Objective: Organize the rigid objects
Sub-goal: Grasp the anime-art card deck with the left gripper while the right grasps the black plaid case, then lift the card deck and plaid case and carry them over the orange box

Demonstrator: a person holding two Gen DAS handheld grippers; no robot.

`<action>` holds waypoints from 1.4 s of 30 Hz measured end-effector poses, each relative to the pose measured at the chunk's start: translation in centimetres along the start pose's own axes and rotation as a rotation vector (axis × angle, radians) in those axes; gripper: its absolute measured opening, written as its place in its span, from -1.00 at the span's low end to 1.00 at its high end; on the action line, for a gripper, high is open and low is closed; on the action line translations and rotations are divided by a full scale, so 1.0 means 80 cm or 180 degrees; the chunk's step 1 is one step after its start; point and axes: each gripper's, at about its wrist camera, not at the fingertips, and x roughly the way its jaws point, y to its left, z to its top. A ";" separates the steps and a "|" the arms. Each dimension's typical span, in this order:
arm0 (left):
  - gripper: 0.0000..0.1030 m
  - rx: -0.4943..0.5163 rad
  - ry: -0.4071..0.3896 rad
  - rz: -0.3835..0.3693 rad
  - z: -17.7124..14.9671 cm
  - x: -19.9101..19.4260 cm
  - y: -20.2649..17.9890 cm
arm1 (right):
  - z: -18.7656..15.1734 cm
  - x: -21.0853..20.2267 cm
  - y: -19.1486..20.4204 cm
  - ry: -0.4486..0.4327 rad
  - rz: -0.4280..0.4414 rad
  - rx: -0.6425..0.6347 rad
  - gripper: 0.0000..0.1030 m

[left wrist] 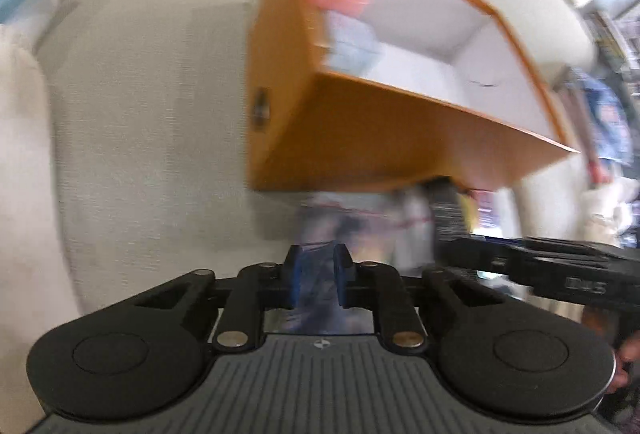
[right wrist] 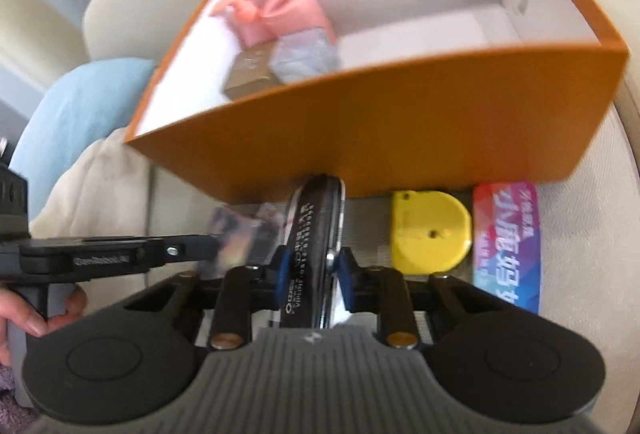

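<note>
I'm clamping my right gripper (right wrist: pixel 314 274) on a black oval case (right wrist: pixel 316 234), and my left gripper (left wrist: pixel 318 274) on a blurred card (left wrist: pixel 320 274). Next, I judge, I'm lifting both into the orange box (right wrist: pixel 400 137).

It looks like a home living room: a cream fabric sofa (left wrist: pixel 140 113) carries a light blue cushion (right wrist: pixel 76 109) beside an orange storage box (right wrist: pixel 400 137).
</note>
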 end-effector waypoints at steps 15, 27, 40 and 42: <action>0.58 -0.0542 0.0140 0.0003 -0.010 0.029 0.039 | -0.018 0.014 0.009 0.0128 0.0117 0.0098 -0.54; 0.34 -0.0229 -0.0031 0.0409 -0.023 -0.001 0.011 | -0.017 0.029 0.007 0.0094 0.0170 0.0276 -0.52; 0.50 -0.0587 0.0057 0.0035 -0.026 -0.004 0.018 | -0.023 0.041 0.019 0.0100 0.0109 0.0157 -0.52; 0.50 -0.0672 0.0072 0.0001 -0.027 -0.003 0.022 | -0.023 0.041 0.020 0.0103 0.0101 0.0153 -0.53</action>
